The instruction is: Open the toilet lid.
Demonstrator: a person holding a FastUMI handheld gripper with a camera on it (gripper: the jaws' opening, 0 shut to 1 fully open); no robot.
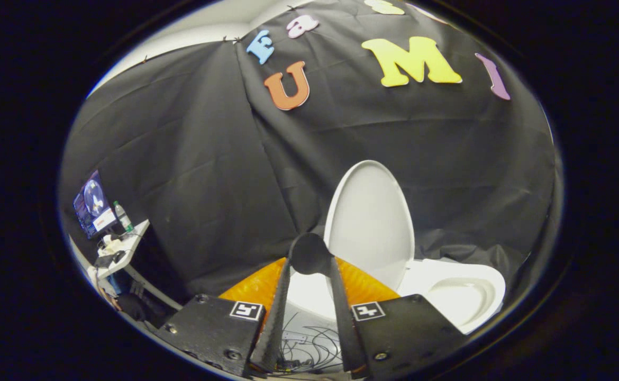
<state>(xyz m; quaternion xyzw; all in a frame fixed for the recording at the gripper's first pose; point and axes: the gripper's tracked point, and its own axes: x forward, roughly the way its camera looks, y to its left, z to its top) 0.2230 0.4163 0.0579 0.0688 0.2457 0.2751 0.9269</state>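
Gripper view: fingers closed beside raised lid

Black cloth wall, white side table

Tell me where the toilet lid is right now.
In the gripper view the toilet lid stands raised, upright against the black cloth wall, just beyond the gripper fingertips and beside the open bowl.

White toilet lid and bowl; orange ribbed finger pads on black gripper, black-and-white square markers on top
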